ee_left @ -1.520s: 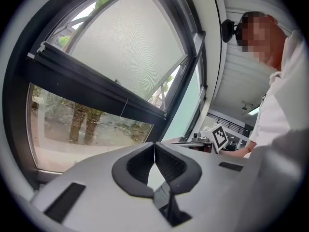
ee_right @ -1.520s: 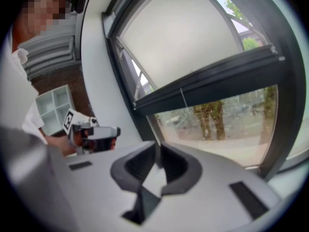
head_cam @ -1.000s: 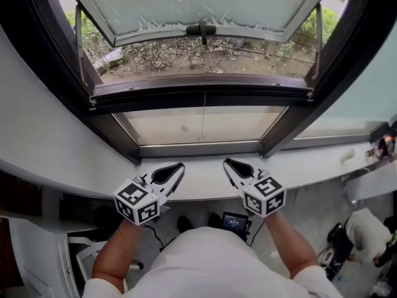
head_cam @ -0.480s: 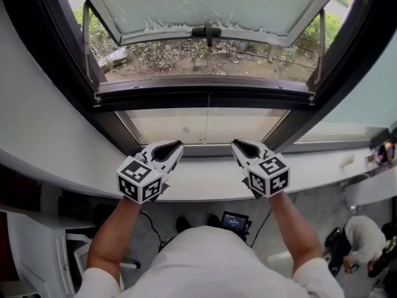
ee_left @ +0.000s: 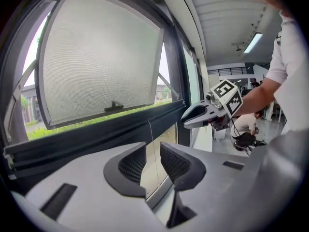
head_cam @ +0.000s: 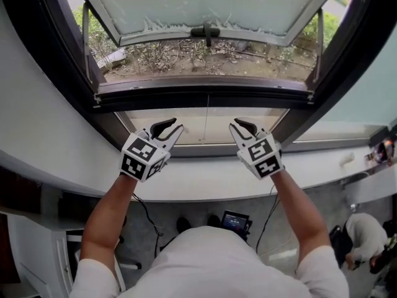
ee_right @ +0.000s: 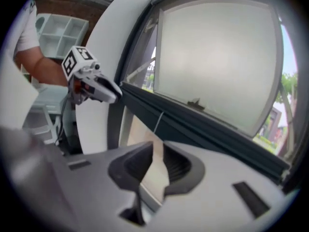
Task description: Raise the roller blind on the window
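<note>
A thin pale cord (head_cam: 205, 118) hangs down the middle of the beige lower pane (head_cam: 186, 126), under the dark window frame (head_cam: 205, 95). No blind roll is visible. My left gripper (head_cam: 173, 125) and right gripper (head_cam: 236, 123) are raised side by side in front of that pane, one on each side of the cord and apart from it. Both sets of jaws have just been opening and hold nothing. In the left gripper view the cord (ee_left: 149, 139) shows far off through the gap of the left gripper (ee_left: 153, 154). The right gripper (ee_right: 157, 161) frames the pane the same way.
The upper sash (head_cam: 205, 5) is tilted outward, with its black handle (head_cam: 206, 31) at the bottom edge and bushes outside. A white sill (head_cam: 211, 179) runs below the grippers. White wall panels (head_cam: 43, 129) flank the window. Another person (head_cam: 363, 234) crouches at the lower right.
Both grippers have risen from the sill toward the lower pane and rolled, marker cubes now turned more upward. Both pairs of jaws went from shut to parted.
</note>
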`<act>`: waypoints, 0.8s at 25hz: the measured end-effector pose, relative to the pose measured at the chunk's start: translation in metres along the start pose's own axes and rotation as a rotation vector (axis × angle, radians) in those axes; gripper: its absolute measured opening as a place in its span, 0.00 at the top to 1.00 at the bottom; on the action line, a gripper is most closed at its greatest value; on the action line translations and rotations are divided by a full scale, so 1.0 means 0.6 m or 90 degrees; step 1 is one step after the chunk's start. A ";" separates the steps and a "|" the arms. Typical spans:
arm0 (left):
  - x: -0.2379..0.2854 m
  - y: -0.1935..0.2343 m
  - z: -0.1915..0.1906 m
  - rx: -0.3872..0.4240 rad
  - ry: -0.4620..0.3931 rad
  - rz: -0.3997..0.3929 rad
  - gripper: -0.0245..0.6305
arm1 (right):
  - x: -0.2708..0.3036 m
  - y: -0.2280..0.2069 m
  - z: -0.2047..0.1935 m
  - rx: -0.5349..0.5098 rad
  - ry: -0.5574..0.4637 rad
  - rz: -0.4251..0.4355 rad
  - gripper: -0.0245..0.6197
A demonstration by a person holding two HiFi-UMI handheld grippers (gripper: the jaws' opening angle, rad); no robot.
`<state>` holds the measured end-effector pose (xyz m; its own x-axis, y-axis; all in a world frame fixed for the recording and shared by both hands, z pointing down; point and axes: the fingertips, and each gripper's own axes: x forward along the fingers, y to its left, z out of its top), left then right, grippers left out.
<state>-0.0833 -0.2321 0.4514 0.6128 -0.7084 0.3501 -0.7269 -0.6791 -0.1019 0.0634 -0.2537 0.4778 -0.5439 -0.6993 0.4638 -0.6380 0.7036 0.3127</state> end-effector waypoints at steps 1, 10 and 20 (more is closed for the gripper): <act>0.005 0.004 0.002 0.009 0.005 0.000 0.82 | 0.006 -0.003 0.002 -0.014 0.005 -0.002 0.87; 0.040 0.038 0.019 0.150 0.069 0.019 0.76 | 0.051 -0.042 0.034 -0.212 0.047 -0.041 0.77; 0.087 0.073 0.007 0.287 0.164 0.036 0.61 | 0.082 -0.077 0.054 -0.340 0.100 -0.062 0.74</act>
<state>-0.0819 -0.2994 0.4612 0.4398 -0.7145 0.5441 -0.5161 -0.6969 -0.4980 0.0483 -0.3246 0.4593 -0.3827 -0.7663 0.5161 -0.2955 0.6308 0.7174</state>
